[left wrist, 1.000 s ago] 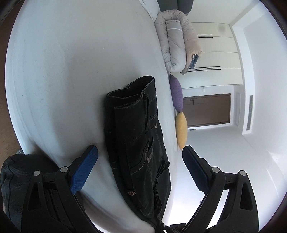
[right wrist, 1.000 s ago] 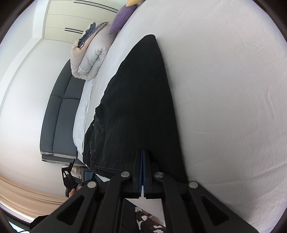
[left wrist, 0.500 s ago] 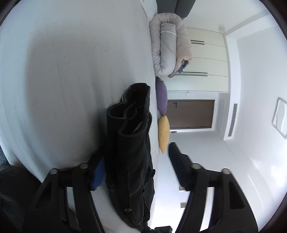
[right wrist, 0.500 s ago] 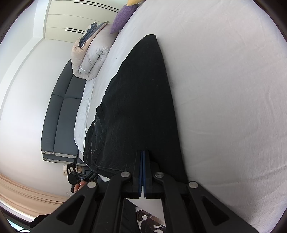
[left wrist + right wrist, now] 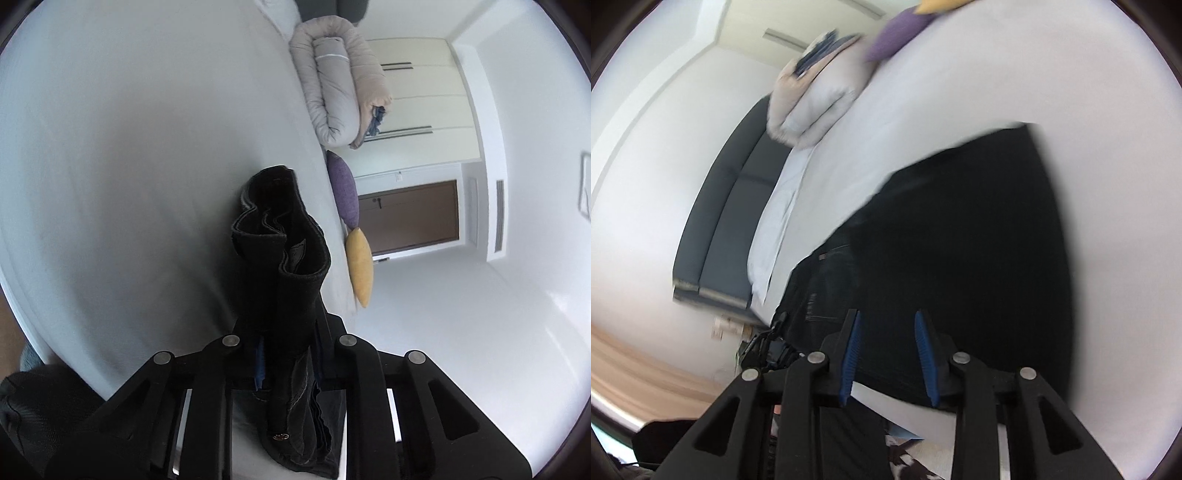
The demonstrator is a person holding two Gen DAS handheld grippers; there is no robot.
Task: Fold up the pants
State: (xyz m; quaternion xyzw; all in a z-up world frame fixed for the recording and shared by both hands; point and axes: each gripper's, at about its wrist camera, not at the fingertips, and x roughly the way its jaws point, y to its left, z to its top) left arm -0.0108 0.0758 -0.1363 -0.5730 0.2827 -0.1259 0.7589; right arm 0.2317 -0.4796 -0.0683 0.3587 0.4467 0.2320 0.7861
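Note:
Black denim pants (image 5: 960, 240) lie on the white bed (image 5: 1034, 74). In the left wrist view my left gripper (image 5: 286, 343) is shut on the bunched waistband end of the pants (image 5: 284, 258), which stands up between the fingers. In the right wrist view my right gripper (image 5: 888, 354) is open, its blue pads (image 5: 849, 354) apart just above the near edge of the pants, holding nothing. The view is blurred.
A rolled beige duvet (image 5: 340, 81), a purple cushion (image 5: 345, 192) and a yellow cushion (image 5: 360, 266) lie along the bed's far edge. A dark grey sofa (image 5: 727, 221) stands beside the bed. A wardrobe and a brown door (image 5: 410, 218) are behind.
My left gripper moved onto the waistband and shut on it, bunching the fabric. My right gripper let go of the pants, opened and swung, so the pants look wider.

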